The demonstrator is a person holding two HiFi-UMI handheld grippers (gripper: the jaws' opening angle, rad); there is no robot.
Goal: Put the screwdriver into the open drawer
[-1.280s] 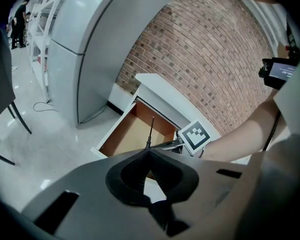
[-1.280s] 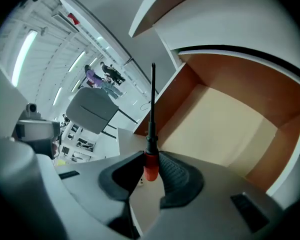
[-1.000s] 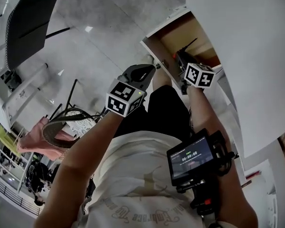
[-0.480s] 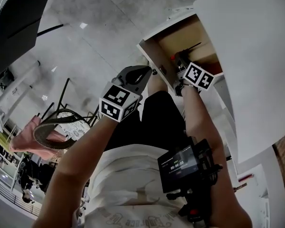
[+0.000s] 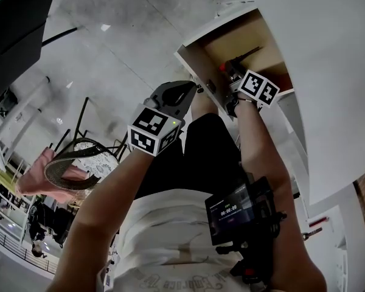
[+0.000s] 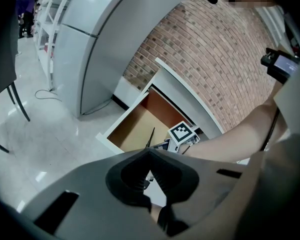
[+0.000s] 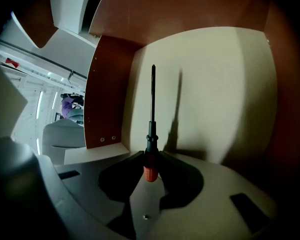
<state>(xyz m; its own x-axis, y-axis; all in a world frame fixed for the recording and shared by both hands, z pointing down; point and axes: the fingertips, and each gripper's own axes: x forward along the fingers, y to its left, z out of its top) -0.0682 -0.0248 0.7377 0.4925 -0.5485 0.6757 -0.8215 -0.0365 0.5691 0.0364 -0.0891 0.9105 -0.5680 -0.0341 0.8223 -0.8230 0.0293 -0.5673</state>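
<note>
The screwdriver (image 7: 149,164) has an orange handle, a black collar and a long dark shaft that points into the open drawer (image 7: 210,99). My right gripper (image 7: 150,170) is shut on the handle and reaches down inside the drawer, above its pale bottom. In the head view the right gripper (image 5: 233,73) sits in the drawer (image 5: 198,62) with the screwdriver (image 5: 247,54) sticking out ahead of it. My left gripper (image 5: 177,92) hangs outside the drawer's front corner, shut and holding nothing. In the left gripper view, the left gripper (image 6: 150,153) looks over the drawer (image 6: 132,129).
A white cabinet top (image 5: 328,72) overhangs the drawer on the right. A black chair (image 5: 12,35) stands on the grey floor at upper left. A screen device (image 5: 231,208) is strapped to the right forearm. A brick wall (image 6: 215,59) and a tall white cabinet (image 6: 105,39) stand behind.
The right gripper has gone lower into the drawer with the screwdriver and rolled its wrist. The left gripper has sunk a little beside the drawer front.
</note>
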